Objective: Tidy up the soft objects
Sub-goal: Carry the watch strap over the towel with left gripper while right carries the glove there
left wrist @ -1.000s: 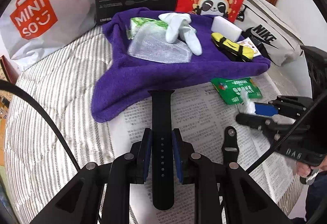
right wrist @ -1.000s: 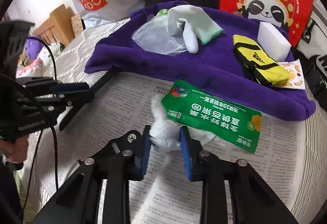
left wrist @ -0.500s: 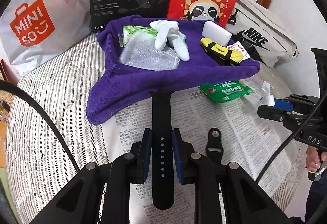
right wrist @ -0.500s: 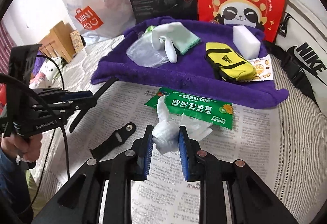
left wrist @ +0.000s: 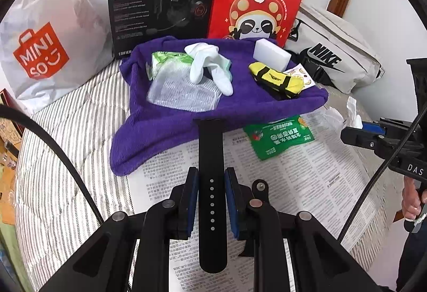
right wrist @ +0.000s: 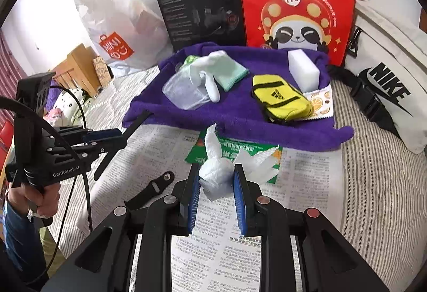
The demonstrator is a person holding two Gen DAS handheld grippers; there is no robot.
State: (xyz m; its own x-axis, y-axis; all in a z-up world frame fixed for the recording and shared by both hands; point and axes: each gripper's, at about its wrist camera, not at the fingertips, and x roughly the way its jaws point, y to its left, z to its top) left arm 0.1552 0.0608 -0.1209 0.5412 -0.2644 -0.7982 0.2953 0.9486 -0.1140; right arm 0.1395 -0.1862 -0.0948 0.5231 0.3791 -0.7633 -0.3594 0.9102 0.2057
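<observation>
Left gripper (left wrist: 210, 196): clamped on the black watch strap (left wrist: 211, 158); blue pads pressed to both of its edges, the tip reaching past the fingers to the hem of the purple towel (left wrist: 170, 129).
Strap material: smooth rubbery band, flat and long, with a row of small holes; stiff enough to stand out straight; likely to pivot if pinched lightly, so best kept squeezed at mid-length.
Buckle half (right wrist: 149, 189): loose on the newspaper (right wrist: 149, 148), between the two pairs of fingers; short, matte black, round stud at one end.
Towel: thick terry pile, rumpled rim, beyond both pairs of fingers; bearing a clear crinkled bag, white gloves (left wrist: 208, 65), a yellow pouch (right wrist: 280, 100) and a white foam block (right wrist: 304, 69).
Right gripper (right wrist: 216, 185): pinching a wad of white tissue (right wrist: 216, 172), crumpled, with thin wings sticking up and out to the right.
Tissue handling: light and tearable; better carried high and level over the green packet (right wrist: 240, 156) just ahead of the fingers, then released low onto bare pile of the towel, seemingly the collecting place.
Green packet: glossy flat foil, lying on the newspaper against the towel's near hem.
</observation>
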